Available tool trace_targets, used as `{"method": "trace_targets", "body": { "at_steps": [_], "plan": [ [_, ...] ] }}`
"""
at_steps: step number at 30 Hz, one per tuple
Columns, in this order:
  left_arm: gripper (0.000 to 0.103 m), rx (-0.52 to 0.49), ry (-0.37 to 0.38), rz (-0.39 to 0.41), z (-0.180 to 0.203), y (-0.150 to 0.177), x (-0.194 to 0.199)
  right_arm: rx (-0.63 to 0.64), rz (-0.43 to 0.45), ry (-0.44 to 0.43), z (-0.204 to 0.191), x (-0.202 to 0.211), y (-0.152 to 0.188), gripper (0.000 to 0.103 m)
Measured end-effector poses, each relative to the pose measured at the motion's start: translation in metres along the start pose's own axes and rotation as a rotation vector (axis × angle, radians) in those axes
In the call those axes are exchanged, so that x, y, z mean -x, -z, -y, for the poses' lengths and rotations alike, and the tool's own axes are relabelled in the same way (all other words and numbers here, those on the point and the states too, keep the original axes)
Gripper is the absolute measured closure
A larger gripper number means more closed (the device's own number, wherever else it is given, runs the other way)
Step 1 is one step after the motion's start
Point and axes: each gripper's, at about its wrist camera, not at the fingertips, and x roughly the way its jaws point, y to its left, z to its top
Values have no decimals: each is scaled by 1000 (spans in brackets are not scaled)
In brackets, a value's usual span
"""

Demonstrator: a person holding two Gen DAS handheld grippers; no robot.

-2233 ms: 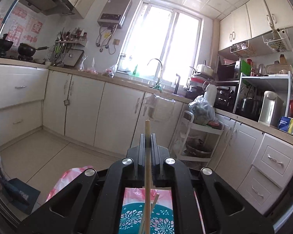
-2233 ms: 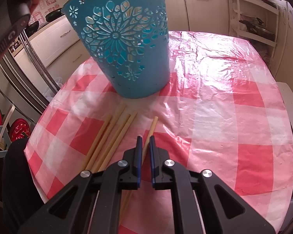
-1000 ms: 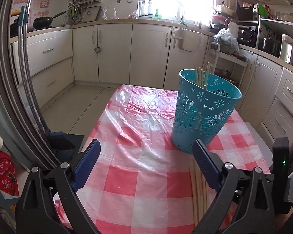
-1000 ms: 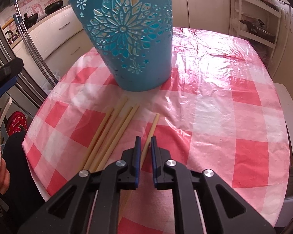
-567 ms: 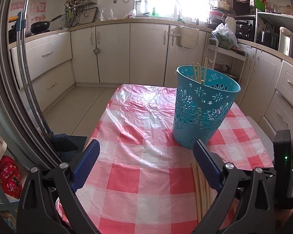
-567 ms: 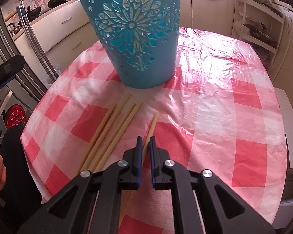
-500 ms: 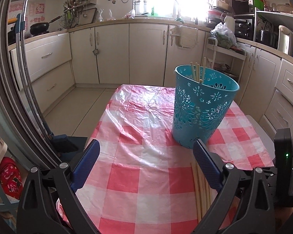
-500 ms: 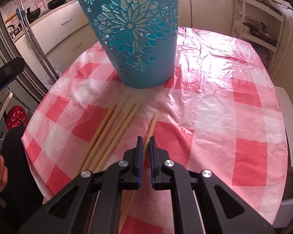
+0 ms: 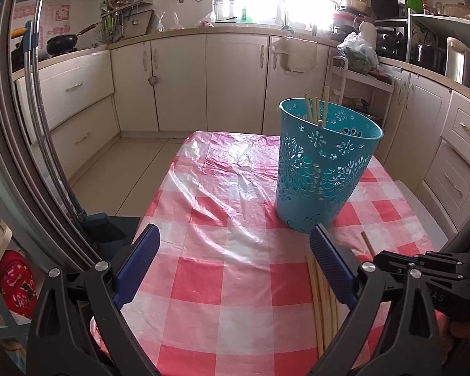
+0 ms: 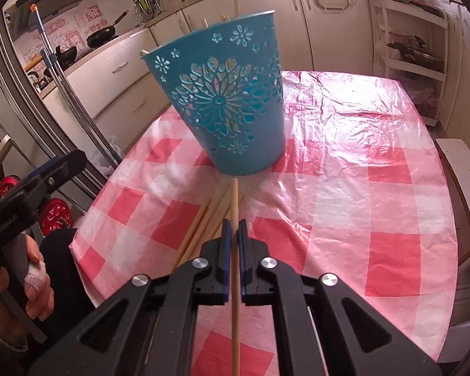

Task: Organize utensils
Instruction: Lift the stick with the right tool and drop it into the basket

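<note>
Right wrist view: the right gripper (image 10: 232, 230) is clenched on a single wooden chopstick (image 10: 234, 206), which runs straight out between its blue pads, its far tip stopping just short of the foot of the teal basket (image 10: 228, 109) ahead. Just left of that held stick, several loose chopsticks (image 10: 203, 222) lie side by side on the red-and-white checked tablecloth (image 10: 360, 188), angled toward the basket. Far to the left, the person's left hand (image 10: 22, 275), with a bandaged finger, grips the handle of the other tool. Left wrist view: the left gripper (image 9: 235, 252) hangs above the near end of the table with its jaws spread wide, nothing between them. Ahead and to its right stands the teal basket (image 9: 322, 169), upright, with a few chopsticks inside (image 9: 313, 108) leaning against its far rim. The loose chopsticks (image 9: 319, 297) lie beside and partly behind the right finger, and the right gripper's black body (image 9: 429, 269) sits further right. Cream kitchen cabinets (image 9: 185, 78) line the background.
</note>
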Motion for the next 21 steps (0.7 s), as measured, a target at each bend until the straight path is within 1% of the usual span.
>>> {"method": "trace_targets", "body": {
  "at_steps": [3, 7, 13, 21],
  "plan": [
    [10, 8, -1, -7, -2, 2, -2, -2, 57, -46, -3, 16, -5, 98],
    [10, 14, -2, -19, -3, 4, -4, 5, 135, -77, -8, 33, -13, 98],
    [10, 13, -2, -25, -3, 6, -6, 0, 198, -102, -11, 47, -24, 98],
    [10, 27, 0, -35, -5, 8, -10, 11, 262, -111, -13, 68, -39, 98]
  ]
}}
